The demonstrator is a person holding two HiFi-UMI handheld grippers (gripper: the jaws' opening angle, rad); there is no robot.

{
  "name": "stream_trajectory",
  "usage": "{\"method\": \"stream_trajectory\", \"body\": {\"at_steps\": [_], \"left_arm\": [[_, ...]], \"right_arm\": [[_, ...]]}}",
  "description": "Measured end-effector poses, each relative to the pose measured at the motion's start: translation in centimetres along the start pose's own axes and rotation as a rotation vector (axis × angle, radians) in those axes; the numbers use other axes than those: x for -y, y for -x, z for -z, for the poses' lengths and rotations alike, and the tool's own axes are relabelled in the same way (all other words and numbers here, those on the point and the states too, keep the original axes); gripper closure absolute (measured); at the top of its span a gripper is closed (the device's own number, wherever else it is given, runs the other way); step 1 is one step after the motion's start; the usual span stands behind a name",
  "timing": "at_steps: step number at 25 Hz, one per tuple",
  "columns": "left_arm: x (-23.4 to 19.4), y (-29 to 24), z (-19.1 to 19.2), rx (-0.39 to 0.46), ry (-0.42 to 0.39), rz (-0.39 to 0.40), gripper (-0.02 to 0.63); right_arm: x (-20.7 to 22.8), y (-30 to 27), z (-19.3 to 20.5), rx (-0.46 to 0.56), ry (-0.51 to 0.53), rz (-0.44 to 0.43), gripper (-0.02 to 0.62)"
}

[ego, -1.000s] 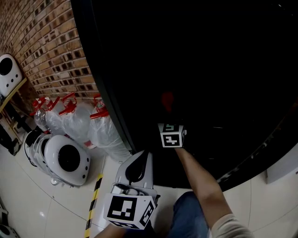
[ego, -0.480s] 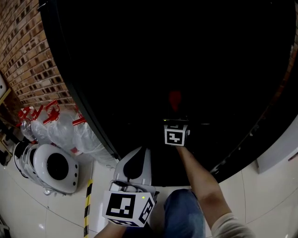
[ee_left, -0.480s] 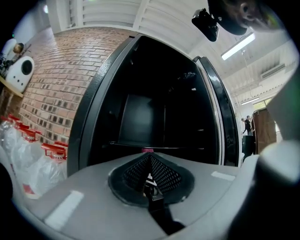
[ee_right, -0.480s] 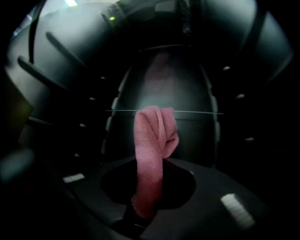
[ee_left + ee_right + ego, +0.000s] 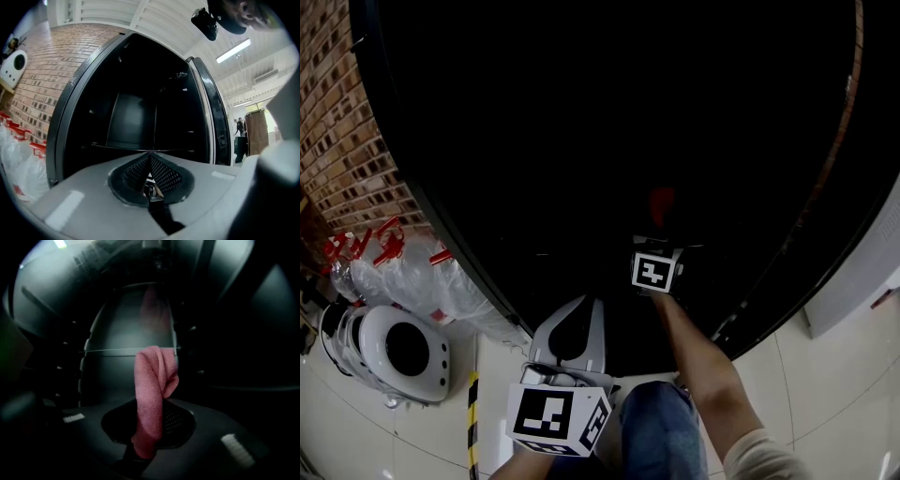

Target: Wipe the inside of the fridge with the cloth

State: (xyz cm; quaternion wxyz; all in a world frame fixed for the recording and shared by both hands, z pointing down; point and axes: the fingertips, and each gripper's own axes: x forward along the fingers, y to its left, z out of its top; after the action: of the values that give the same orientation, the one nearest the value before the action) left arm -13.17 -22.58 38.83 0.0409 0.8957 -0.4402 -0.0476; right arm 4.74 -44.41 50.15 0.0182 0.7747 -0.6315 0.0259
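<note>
Right gripper view: right gripper (image 5: pixel 140 450) clamps pink cloth (image 5: pixel 152 385), apparently inside fridge (image 5: pixel 124 331).

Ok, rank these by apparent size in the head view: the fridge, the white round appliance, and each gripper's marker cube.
1. fridge
2. white round appliance
3. left gripper's marker cube
4. right gripper's marker cube
The left cube probably looks larger than the right one just because it is nearer the camera.
</note>
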Motion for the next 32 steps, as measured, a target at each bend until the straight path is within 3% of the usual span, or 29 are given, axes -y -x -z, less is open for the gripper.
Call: {"method": "stream_trajectory", "body": {"at_steps": [9, 32], "left_arm": [[1.2, -0.8, 0.3, -0.002, 0.005, 0.025, 0.592], [3.2, -3.5, 2.9, -0.025, 0.039, 0.077, 0.592]], "right_arm": [[-0.4, 3.4, -0.7, 0.035, 0.011, -0.022, 0.535], [1.1, 21.1, -1.9, 0.128, -0.014, -0.077, 0.535]]}}
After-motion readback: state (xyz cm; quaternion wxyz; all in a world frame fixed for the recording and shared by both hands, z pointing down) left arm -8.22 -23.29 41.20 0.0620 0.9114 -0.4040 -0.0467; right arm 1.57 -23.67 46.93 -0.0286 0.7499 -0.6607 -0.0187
